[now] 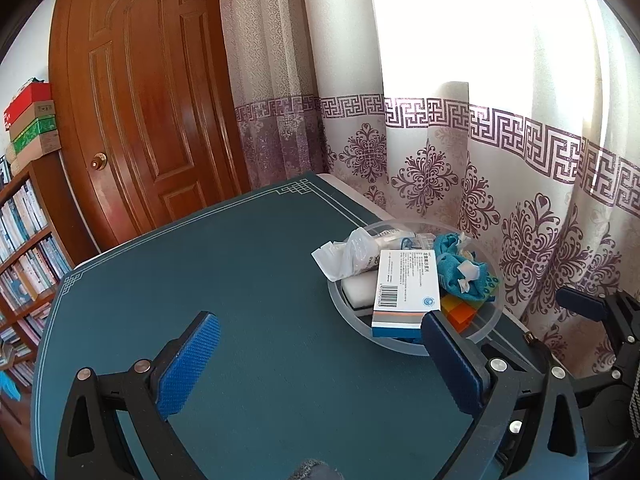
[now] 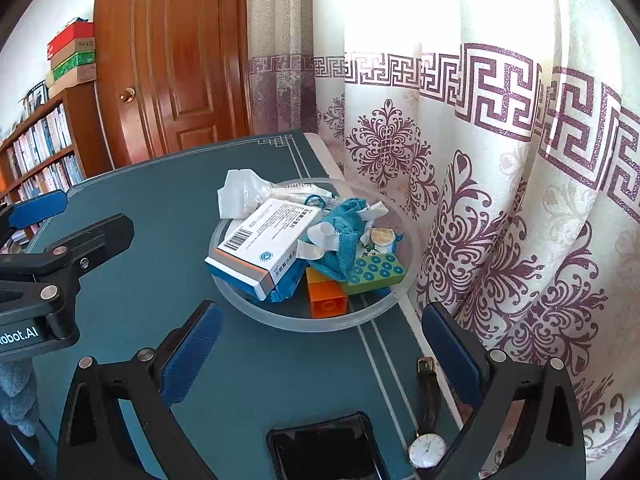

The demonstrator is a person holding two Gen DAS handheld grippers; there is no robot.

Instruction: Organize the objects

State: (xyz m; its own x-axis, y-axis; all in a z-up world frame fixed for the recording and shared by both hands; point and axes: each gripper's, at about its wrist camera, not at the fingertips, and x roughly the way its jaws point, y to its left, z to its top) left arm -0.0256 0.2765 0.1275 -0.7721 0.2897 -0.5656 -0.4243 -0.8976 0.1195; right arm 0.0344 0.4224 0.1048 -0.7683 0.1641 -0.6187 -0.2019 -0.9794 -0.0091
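Observation:
A clear glass bowl [image 2: 288, 322] stands near the right edge of the teal table mat [image 2: 160, 220]. It holds a white and blue medicine box [image 2: 264, 248], a teal cloth [image 2: 340, 240], an orange brick [image 2: 326, 298], a green studded brick [image 2: 374, 270] and a crumpled plastic bag [image 2: 244, 196]. My right gripper [image 2: 324, 352] hangs open just in front of the bowl, with nothing between its fingers. My left gripper [image 1: 320, 356] is open over bare mat, left of the bowl [image 1: 340, 304], and holds nothing. The medicine box [image 1: 404, 292] lies just beyond its right finger.
A black phone [image 2: 328, 448] and a wristwatch [image 2: 426, 448] lie on the mat under my right gripper. Patterned curtains [image 2: 500, 200] hang close behind the table's right edge. A wooden door [image 1: 152, 120] and a bookshelf [image 1: 24, 240] stand beyond the far left.

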